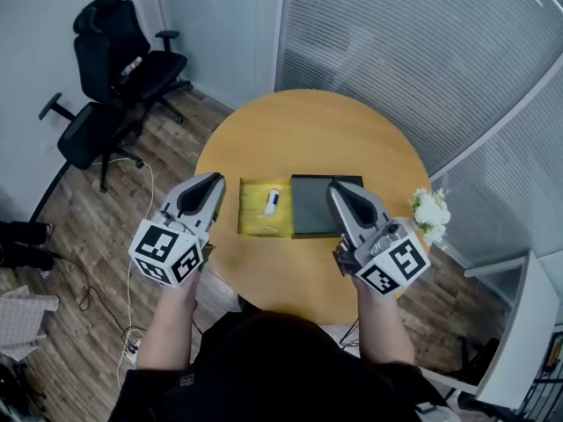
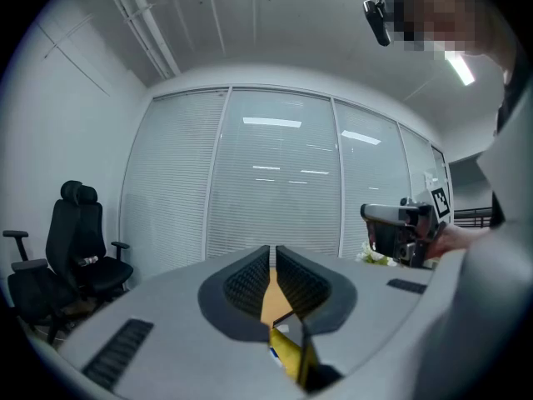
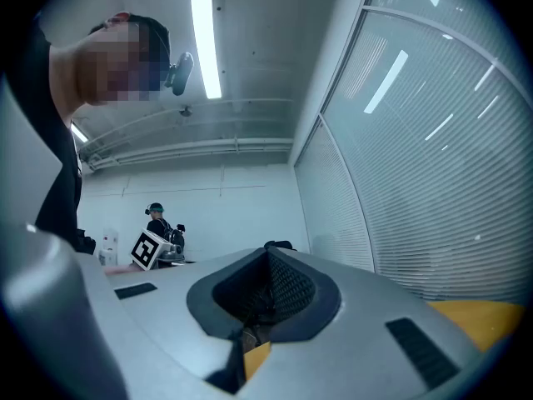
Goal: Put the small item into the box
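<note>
On the round wooden table (image 1: 308, 130) lies an open yellow box (image 1: 253, 222). A small white and blue item (image 1: 272, 202) rests inside it. The box's dark lid (image 1: 317, 209) lies flat just to its right. My left gripper (image 1: 214, 179) hovers at the box's left edge, shut and empty. Over the lid's right part my right gripper (image 1: 335, 185) hangs with its jaws together and nothing between them. In the left gripper view, the closed jaws (image 2: 273, 252) frame a strip of the yellow box (image 2: 287, 352). In the right gripper view, the gripper (image 3: 268, 252) points up toward the wall.
White flowers (image 1: 431, 207) stand at the table's right edge. Two black office chairs (image 1: 114, 60) are on the wood floor at the left, with cables (image 1: 132, 262) trailing nearby. Glass walls with blinds curve round behind the table.
</note>
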`<state>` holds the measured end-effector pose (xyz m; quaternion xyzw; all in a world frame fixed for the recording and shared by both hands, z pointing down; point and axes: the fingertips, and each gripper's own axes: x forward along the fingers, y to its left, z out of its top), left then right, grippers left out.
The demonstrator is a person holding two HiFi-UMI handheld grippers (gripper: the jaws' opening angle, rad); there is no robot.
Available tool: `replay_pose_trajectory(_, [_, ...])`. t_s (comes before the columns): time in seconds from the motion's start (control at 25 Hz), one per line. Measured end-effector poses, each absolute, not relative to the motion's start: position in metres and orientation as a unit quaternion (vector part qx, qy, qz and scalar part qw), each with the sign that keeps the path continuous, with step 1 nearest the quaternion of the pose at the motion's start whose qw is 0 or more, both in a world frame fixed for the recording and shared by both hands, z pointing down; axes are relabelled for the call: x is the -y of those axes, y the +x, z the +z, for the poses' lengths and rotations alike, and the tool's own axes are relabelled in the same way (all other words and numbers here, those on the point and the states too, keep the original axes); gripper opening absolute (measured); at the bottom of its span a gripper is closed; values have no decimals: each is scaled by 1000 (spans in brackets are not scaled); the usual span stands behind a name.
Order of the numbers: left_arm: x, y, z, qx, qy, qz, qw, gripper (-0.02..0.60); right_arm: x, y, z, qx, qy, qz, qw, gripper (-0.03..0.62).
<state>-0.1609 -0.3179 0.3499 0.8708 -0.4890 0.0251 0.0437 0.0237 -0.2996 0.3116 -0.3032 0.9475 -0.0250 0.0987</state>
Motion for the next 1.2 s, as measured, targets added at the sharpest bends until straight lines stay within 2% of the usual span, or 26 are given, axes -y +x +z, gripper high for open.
replay_pose_trajectory(1.2, [325, -141, 355, 473, 879, 35, 45, 34, 316, 30, 329, -944, -318, -39, 74, 35])
